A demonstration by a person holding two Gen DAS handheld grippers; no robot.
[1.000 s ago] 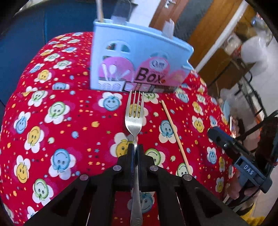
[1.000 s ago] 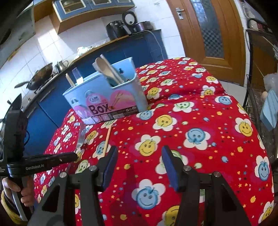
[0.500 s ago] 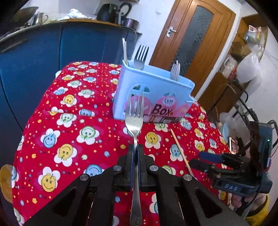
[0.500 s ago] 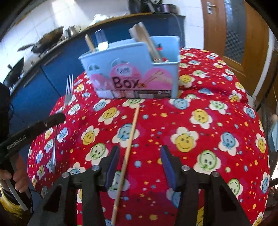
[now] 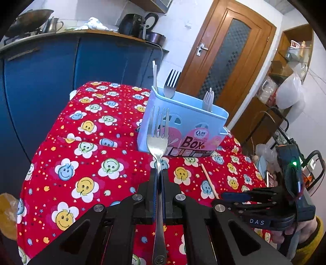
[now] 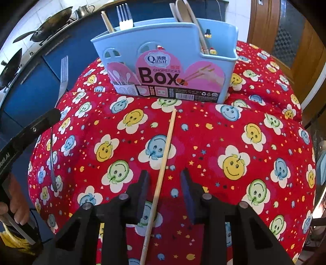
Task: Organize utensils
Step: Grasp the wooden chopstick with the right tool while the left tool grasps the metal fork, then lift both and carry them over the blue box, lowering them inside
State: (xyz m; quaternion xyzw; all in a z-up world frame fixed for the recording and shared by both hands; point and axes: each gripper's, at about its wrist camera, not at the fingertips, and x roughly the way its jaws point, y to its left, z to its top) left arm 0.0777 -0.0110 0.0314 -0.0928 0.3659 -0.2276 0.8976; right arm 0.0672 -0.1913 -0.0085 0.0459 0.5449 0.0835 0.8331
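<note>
- Covering the desk is a red cloth printed with smiling flowers; in the right wrist view its edges fall away at the left and right of the frame, with blue cabinets beyond the upper left.
- Open cloth fills the centre and right of the right wrist view, bare except for one chopstick.
- Standing at the upper centre of that view is a light blue box labelled for chopsticks, close to the far edge of the desk.
- Its left compartment holds a fork and a chopstick, both upright; its right compartment holds pale spoons leaning back, and a few sticks.
- In the left wrist view the left tongs are pressed together on the handle of a metal fork, lifted off the cloth, tines toward the box at centre frame.
- The right tongs stand apart, having just been closing, and straddle the loose chopstick lying on the cloth; its far tip points toward the box base and its near end runs to the bottom of the frame.
- The pads do not touch the chopstick.
</note>
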